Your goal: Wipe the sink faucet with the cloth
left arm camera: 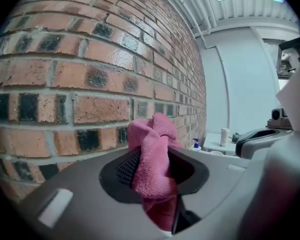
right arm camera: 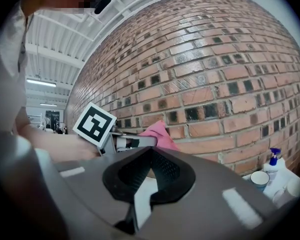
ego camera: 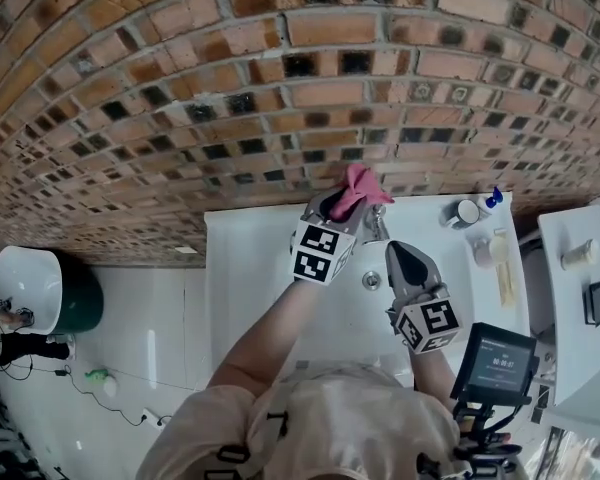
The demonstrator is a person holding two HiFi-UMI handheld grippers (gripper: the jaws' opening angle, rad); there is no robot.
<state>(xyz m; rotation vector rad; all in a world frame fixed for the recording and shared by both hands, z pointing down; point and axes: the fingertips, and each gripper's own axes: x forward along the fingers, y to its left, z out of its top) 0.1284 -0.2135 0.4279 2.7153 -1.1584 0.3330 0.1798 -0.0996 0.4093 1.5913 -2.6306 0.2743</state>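
My left gripper [ego camera: 342, 206] is shut on a bunched pink cloth [ego camera: 360, 186], held up close to the brick wall above the back of the white sink [ego camera: 280, 268]. In the left gripper view the cloth [left arm camera: 151, 134] fills the gap between the jaws of that gripper [left arm camera: 155, 176]. A bit of the chrome faucet [ego camera: 378, 230] shows just right of the left gripper, mostly hidden by it. My right gripper [ego camera: 405, 258] hovers over the basin, nearer to me, with a narrow gap and nothing between its jaws [right arm camera: 149, 171]. The right gripper view shows the cloth [right arm camera: 160, 134] ahead.
The drain [ego camera: 371, 280] lies between the two grippers. A cup [ego camera: 465, 213] and a blue-topped bottle [ego camera: 492, 200] stand at the back right of the counter, also seen as cup [right arm camera: 260, 180] and bottle [right arm camera: 274, 159]. The brick wall [ego camera: 300, 88] rises right behind.
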